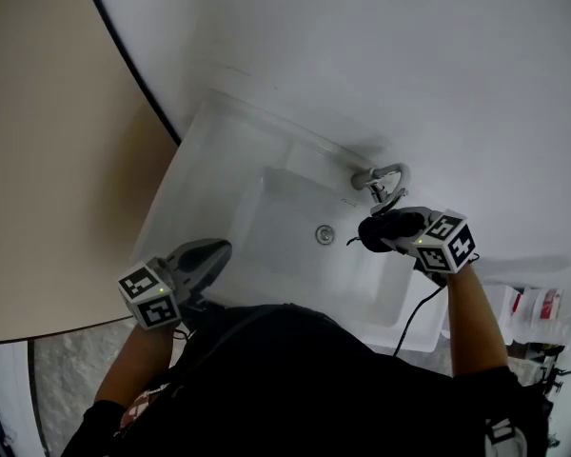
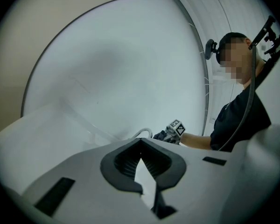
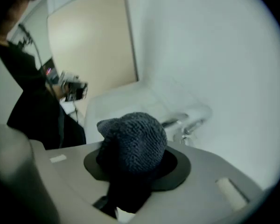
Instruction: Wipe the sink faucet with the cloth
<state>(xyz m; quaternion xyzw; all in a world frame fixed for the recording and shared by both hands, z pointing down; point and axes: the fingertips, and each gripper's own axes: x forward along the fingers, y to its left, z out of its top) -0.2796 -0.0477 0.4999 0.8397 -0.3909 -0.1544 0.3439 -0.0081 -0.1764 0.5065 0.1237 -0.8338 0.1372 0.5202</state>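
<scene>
A chrome faucet (image 1: 382, 181) stands at the back rim of the white sink (image 1: 219, 131). My right gripper (image 1: 385, 229) hangs just in front of the faucet, shut on a bunched dark knitted cloth (image 1: 396, 223). In the right gripper view the cloth (image 3: 133, 141) fills the jaws, and the faucet (image 3: 186, 120) lies just beyond it, apart from the cloth. My left gripper (image 1: 212, 252) rests at the sink's near left rim with its jaws shut and empty. In the left gripper view its shut tips (image 2: 141, 161) point across the basin toward the faucet (image 2: 142, 133).
The drain (image 1: 324, 234) sits in the middle of the basin. A black cable (image 1: 414, 314) hangs from the right gripper over the sink's front edge. Small bottles (image 1: 535, 303) stand on a shelf at the right. A beige wall (image 1: 48, 141) lies left of the sink.
</scene>
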